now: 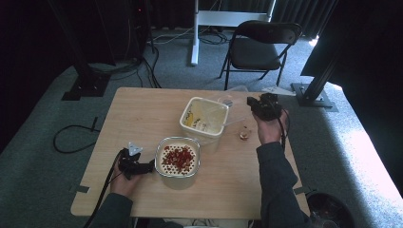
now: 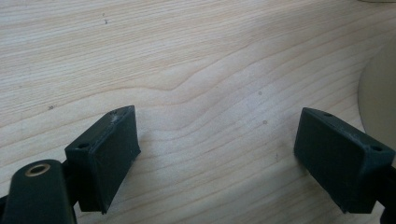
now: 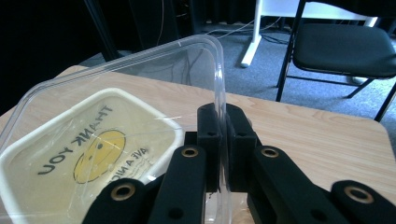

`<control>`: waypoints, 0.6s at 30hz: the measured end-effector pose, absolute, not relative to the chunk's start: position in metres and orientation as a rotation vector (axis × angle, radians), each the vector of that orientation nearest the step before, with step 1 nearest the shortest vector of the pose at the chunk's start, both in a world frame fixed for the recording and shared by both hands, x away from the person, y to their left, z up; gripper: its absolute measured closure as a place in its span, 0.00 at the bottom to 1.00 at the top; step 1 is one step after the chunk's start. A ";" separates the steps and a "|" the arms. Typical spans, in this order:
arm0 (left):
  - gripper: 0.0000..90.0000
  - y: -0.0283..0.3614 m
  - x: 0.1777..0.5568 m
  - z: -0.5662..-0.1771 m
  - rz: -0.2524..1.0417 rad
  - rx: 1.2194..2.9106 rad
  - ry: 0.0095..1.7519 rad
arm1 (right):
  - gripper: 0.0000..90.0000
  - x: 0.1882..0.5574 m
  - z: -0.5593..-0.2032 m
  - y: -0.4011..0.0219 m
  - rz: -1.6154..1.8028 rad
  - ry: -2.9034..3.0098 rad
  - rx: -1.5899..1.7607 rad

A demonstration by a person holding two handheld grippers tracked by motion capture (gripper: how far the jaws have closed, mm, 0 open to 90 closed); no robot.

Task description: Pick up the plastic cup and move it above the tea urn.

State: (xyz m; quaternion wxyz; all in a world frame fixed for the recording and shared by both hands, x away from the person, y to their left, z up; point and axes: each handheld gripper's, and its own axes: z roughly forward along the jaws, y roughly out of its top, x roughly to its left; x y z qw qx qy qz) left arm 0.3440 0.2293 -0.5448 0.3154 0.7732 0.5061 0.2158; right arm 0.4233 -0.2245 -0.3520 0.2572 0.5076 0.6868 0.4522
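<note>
Item: clear plastic lid (image 3: pixel 140 88), thin, flexible, rounded corners. Held on edge by the right gripper (image 3: pixel 223 140), jaws closed narrow on the lid's rim, one pad on each face. The lid stands tilted up to the left of the jaws and partly over the cream tub

Item: cream tub (image 1: pixel 204 118), rectangular, open; a yellow smiley and the words "THANK YOU" read through the lid, mirrored, below and left of the right jaws

Item: left gripper (image 2: pixel 217 154), jaws wide apart with only bare bench (image 2: pixel 196 70) between them; a pale curved edge, likely the second container, lies just past the right-hand jaw. In the high view this gripper (image 1: pixel 142 167) rests beside a container of red pieces (image 1: pixel 178 159) on a pale filling

Item: small round object (image 1: pixel 244 135), too small to identify, on the bench near the right hand (image 1: pixel 268 130)

Handling note, as a judgement: the lid is being carried, either onto one of the two containers or aside. To do it well, keep the grip on the rim firm but not crushing, since thin plastic bows and can spring out of narrow jaws. Lower the lid flat before release; if seating it, match corners to the container first, then press. Steady the container with the left jaws, and keep clear of the small object
</note>
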 end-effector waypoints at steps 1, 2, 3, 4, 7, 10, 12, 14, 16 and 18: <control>0.16 0.229 0.344 -0.545 0.569 2.036 1.333 | 0.97 0.427 -0.353 -0.221 1.228 1.866 1.382; 0.16 0.229 0.344 -0.545 0.569 2.035 1.333 | 0.97 0.428 -0.353 -0.220 1.226 1.868 1.381; 0.16 0.229 0.344 -0.545 0.569 2.035 1.333 | 0.97 0.428 -0.353 -0.220 1.226 1.868 1.381; 0.16 0.229 0.344 -0.545 0.569 2.035 1.333 | 0.97 0.429 -0.353 -0.218 1.228 1.869 1.381; 0.16 0.229 0.344 -0.545 0.569 2.035 1.333 | 0.96 0.433 -0.353 -0.211 1.217 1.877 1.377; 0.16 0.229 0.344 -0.545 0.568 2.037 1.332 | 0.96 0.434 -0.353 -0.210 1.218 1.879 1.376; 0.16 0.229 0.344 -0.545 0.569 2.037 1.332 | 0.96 0.438 -0.354 -0.205 1.213 1.884 1.379; 0.16 0.229 0.344 -0.545 0.569 2.037 1.333 | 0.96 0.439 -0.354 -0.203 1.215 1.886 1.385; 0.16 0.229 0.344 -0.545 0.568 2.036 1.333 | 0.96 0.441 -0.354 -0.200 1.214 1.888 1.385; 0.16 0.229 0.344 -0.545 0.568 2.037 1.333 | 0.96 0.442 -0.354 -0.197 1.207 1.887 1.387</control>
